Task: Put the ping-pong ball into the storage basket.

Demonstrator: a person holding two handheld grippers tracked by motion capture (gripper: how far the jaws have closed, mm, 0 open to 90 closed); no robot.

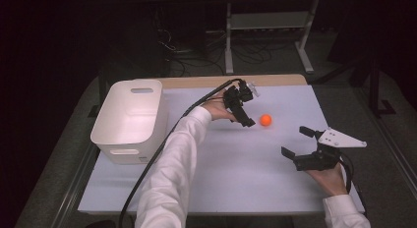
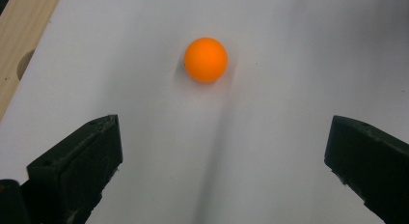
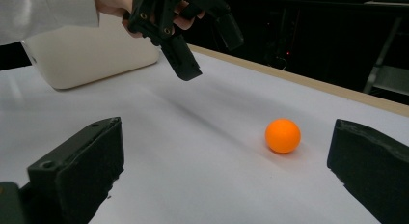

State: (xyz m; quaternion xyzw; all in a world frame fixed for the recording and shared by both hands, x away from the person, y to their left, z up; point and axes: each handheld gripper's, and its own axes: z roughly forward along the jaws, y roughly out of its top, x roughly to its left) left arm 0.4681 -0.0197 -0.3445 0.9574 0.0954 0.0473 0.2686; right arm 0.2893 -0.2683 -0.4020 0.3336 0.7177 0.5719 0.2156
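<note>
Small orange plastic ball (image 2: pixel 206 60): ahead of my spread left tongs (image 2: pixel 222 151). My right tongs (image 3: pixel 226 171), spread. White plastic bin (image 3: pixel 87 55) partly cut off behind.

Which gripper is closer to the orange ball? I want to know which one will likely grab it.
The left gripper: its open jaws hang just beside the orange ball, while the right gripper sits farther off, nearer the person.

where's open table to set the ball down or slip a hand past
The near strip between the white bin and the right gripper is bare, as is the far right corner beyond the orange ball. It is tight between the left gripper and the ball.
</note>
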